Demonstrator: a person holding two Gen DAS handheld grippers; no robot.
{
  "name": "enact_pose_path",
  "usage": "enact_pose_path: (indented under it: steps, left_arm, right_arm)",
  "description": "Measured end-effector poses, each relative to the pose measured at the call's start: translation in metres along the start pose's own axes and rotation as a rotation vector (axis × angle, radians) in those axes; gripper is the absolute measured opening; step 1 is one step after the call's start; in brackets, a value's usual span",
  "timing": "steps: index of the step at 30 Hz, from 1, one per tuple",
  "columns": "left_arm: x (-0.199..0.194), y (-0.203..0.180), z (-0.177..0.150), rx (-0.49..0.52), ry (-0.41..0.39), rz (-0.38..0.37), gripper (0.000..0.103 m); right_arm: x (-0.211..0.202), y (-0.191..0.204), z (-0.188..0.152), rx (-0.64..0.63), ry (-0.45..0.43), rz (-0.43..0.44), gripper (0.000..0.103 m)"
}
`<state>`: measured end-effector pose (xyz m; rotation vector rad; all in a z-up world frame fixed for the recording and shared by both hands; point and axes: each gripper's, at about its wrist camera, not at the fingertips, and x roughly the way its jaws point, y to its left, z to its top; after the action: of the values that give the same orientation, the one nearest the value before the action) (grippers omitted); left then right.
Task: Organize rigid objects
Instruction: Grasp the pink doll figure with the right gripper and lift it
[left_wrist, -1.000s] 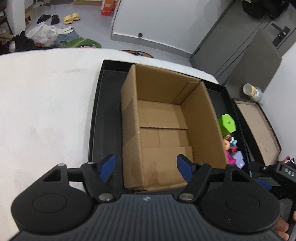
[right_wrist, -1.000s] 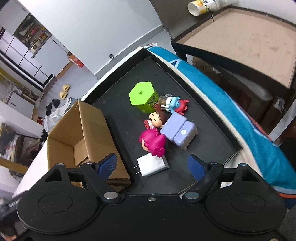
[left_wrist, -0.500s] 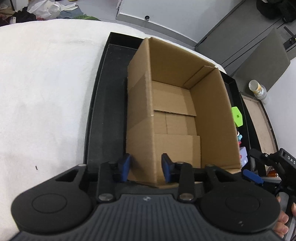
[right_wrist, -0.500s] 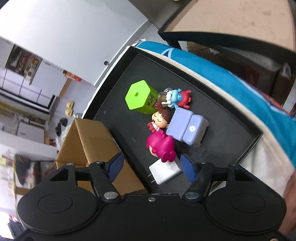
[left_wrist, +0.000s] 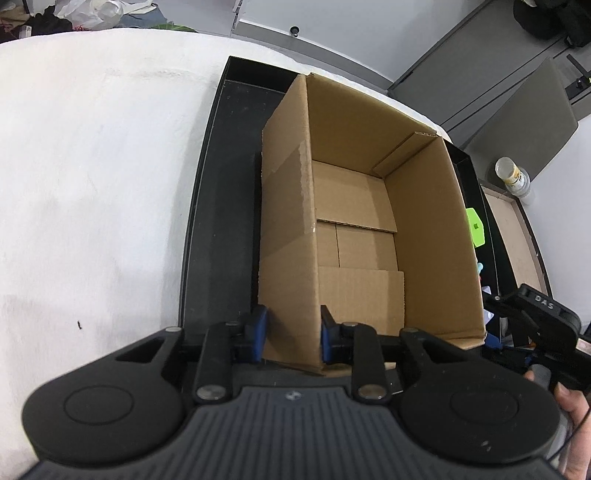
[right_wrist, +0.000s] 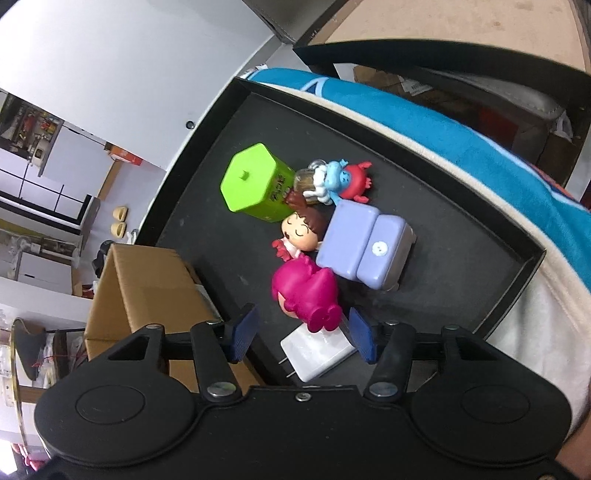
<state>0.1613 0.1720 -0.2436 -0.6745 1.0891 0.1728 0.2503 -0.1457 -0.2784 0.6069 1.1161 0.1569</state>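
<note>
An open, empty cardboard box (left_wrist: 354, 229) stands on a black tray (left_wrist: 221, 192). My left gripper (left_wrist: 291, 332) is shut on the box's near left wall, one blue pad outside and one inside. In the right wrist view a white charger (right_wrist: 317, 352) lies on the tray (right_wrist: 443, 229) just below a pink figure (right_wrist: 306, 295). My right gripper (right_wrist: 303, 338) hangs low over them with its jaws closing. The charger lies between the pads, which do not press on it. Behind lie a lavender toy (right_wrist: 365, 247), a brown-haired doll (right_wrist: 299, 230), a green hexagonal box (right_wrist: 255, 184) and a blue-and-red figure (right_wrist: 347, 177).
The cardboard box (right_wrist: 147, 288) stands close left of the right gripper. A white cloth (left_wrist: 92, 184) lies left of the tray and a blue blanket (right_wrist: 443, 140) right of it. A bottle (left_wrist: 513, 177) lies beside a second tray (left_wrist: 517, 236). A hand (left_wrist: 569, 402) shows at the lower right.
My left gripper's jaws came together on the box's near wall. My right gripper sank toward the charger, rolled, and its jaws narrowed around it.
</note>
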Motion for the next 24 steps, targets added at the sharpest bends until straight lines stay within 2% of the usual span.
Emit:
enact_pose_path:
  steps: [15,17,18,19,24]
  left_arm:
    - [-0.001,0.003,-0.001,-0.006,-0.004,-0.006,0.027]
    - [-0.002,0.003,-0.002,-0.006,-0.004,-0.006,0.027]
    - [-0.002,0.003,-0.002,-0.006,-0.004,-0.006,0.027]
    - [-0.002,0.003,-0.002,-0.005,-0.003,-0.005,0.027]
    - [-0.002,0.003,-0.002,-0.005,-0.003,-0.007,0.027]
  right_arm:
    - [0.012,0.001,0.000,-0.021,-0.047,-0.060,0.055]
    - [0.011,0.003,-0.001,-0.032,-0.054,-0.056,0.050]
    - [0.011,0.003,-0.001,-0.033,-0.054,-0.037,0.040]
    - [0.010,0.003,-0.001,-0.032,-0.050,-0.023,0.037]
    - [0.010,0.005,-0.001,-0.022,-0.052,-0.023,0.035]
